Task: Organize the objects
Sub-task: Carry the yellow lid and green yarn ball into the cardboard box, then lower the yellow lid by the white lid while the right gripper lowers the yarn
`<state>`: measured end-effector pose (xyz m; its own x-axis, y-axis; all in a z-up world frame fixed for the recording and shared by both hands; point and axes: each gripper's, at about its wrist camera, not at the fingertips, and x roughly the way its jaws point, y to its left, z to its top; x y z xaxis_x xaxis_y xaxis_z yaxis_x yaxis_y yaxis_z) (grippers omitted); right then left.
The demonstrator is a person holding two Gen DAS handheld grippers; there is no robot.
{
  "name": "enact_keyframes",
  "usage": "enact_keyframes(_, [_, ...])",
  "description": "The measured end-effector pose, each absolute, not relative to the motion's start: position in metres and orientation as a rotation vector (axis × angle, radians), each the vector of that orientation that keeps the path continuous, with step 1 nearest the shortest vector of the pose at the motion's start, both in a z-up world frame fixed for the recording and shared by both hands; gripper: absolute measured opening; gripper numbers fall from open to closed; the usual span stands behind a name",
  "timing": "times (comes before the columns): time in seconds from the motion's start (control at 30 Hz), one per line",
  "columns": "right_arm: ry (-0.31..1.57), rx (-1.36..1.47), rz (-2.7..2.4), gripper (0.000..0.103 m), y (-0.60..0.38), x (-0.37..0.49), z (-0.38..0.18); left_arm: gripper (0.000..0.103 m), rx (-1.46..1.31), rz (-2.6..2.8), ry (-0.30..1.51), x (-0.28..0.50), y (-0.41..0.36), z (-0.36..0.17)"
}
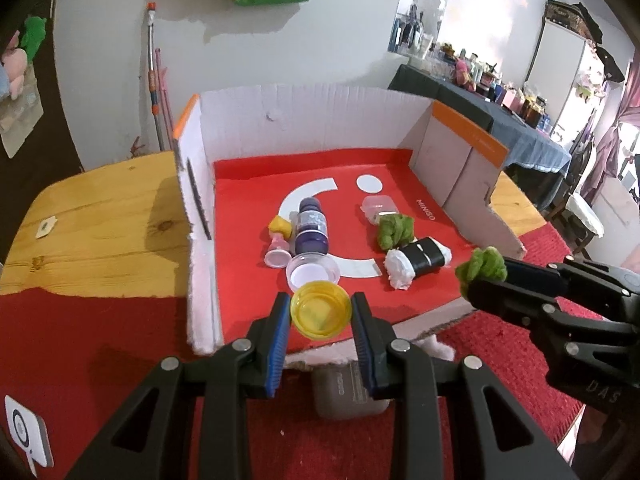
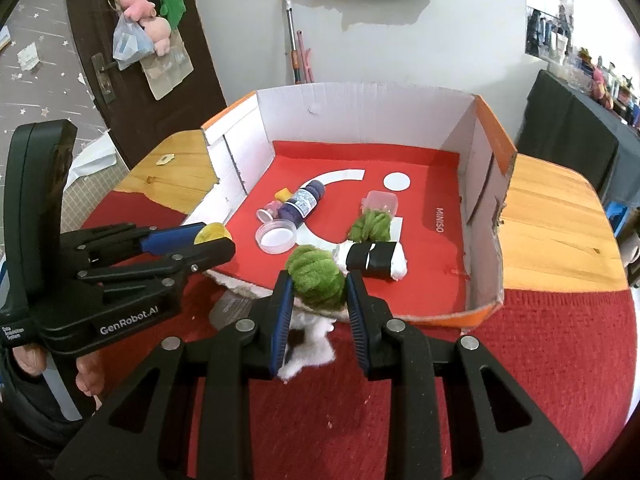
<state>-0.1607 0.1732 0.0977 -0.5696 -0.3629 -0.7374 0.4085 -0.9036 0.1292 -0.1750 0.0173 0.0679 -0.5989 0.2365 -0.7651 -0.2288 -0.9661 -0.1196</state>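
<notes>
Left tool grasps a yellow cup; right tool grasps a green plush. The cardboard box lies just ahead of both.

Box on counter, open toward six o'clock. Inside: bottle at nine o'clock, lying down; dish touching its six o'clock end; roll at three o'clock; tub at twelve o'clock of roll.
</notes>
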Motion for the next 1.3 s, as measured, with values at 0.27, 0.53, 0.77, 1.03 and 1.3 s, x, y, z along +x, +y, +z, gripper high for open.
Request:
enact_keyframes(0.27, [0.106, 1.24, -2.406, 0.026, 0.172, -0.186, 0.079, 0.032, -1.324, 2.53, 0.01, -0.193, 0.024, 0.052])
enact_keyframes(0.53, [0.155, 1.299, -2.352, 0.026, 0.164, -0.196, 0.067, 0.032, -1.373, 2.484, 0.029, -0.202, 0.028, 0.042])
enact_keyframes(0.77, [0.148, 1.33, -2.335, 0.026, 0.163, -0.207, 0.059, 0.032, -1.383, 2.483, 0.028, -0.209, 0.027, 0.039])
enact_keyframes(1.03, [0.136, 1.34, -2.326, 0.026, 0.164, -0.216, 0.052, 0.032, -1.386, 2.485, 0.018, -0.218, 0.026, 0.037])
enact_keyframes(1.3, [0.118, 1.341, -2.345, 0.026, 0.167, -0.228, 0.047, 0.032, -1.393, 2.495, 0.003, -0.23, 0.024, 0.032])
